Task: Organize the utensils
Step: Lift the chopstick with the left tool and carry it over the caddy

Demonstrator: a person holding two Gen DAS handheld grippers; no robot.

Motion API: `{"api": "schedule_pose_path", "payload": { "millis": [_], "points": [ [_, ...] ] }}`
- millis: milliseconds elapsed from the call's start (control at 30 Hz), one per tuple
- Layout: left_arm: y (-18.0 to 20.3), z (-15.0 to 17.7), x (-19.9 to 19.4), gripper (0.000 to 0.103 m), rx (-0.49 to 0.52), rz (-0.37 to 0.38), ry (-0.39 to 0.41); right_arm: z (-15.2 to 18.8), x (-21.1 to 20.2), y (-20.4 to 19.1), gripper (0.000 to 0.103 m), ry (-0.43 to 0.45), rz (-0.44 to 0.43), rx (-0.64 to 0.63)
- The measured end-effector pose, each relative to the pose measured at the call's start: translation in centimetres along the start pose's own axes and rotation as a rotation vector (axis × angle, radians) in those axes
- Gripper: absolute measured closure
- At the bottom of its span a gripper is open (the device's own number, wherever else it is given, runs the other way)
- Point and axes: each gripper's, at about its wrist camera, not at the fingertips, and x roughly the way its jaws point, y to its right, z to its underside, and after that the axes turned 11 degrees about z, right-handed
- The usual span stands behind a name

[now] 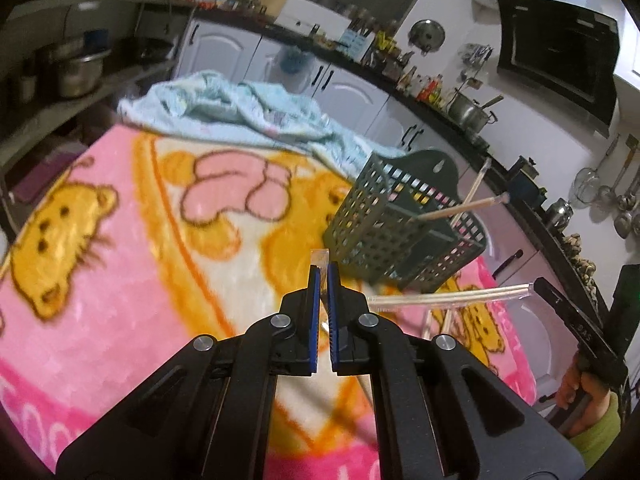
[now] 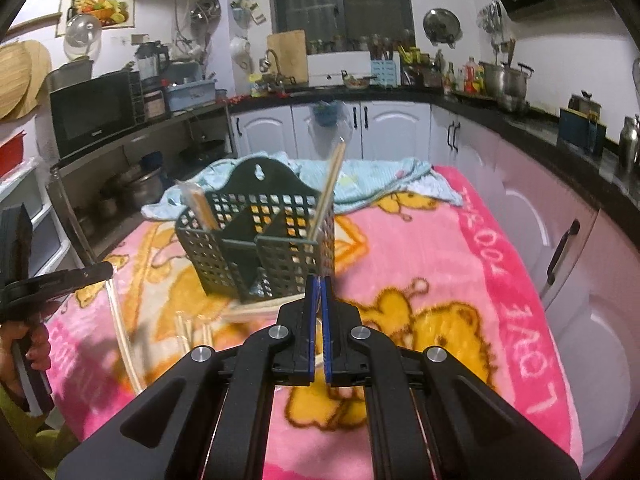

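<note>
Blue-padded jaws of the left gripper (image 1: 323, 270) are clenched on a wrapped chopstick pair (image 1: 320, 258), whose clear wrapper tip pokes out just past the fingertips, long axis running straight ahead along the fingers. Jaws of the right gripper (image 2: 319, 280) are also clenched, on another wrapped pair (image 2: 256, 311) that runs crosswise, sticking out to the left over the pink blanket (image 2: 460, 248). Loose wrapped pairs (image 2: 192, 330) lie on the blanket near the right gripper, to its left.

Farther on stands the green basket (image 2: 224, 256), a slotted holder split into compartments. From the left gripper it lies ahead and to the right; from the right gripper it lies straight ahead, just beyond the jaws. One pair (image 2: 330, 188) already leans in its right compartment, another (image 2: 202, 210) in its left.

Judging by this, the right gripper is nearer, but its pair must turn upright before dropping in. Beyond the basket lies a crumpled blue cloth (image 2: 360, 178).
</note>
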Motion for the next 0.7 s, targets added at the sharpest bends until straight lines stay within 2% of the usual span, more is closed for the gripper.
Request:
{"api": "schedule_pose_path", "payload": {
  "millis": [700],
  "points": [
    [8.2,-3.5,-1.5,0.102,0.157,0.106,0.077,-2.9,-5.7,-0.9,0.101,0.130,-0.033,-0.032]
  ]
}}
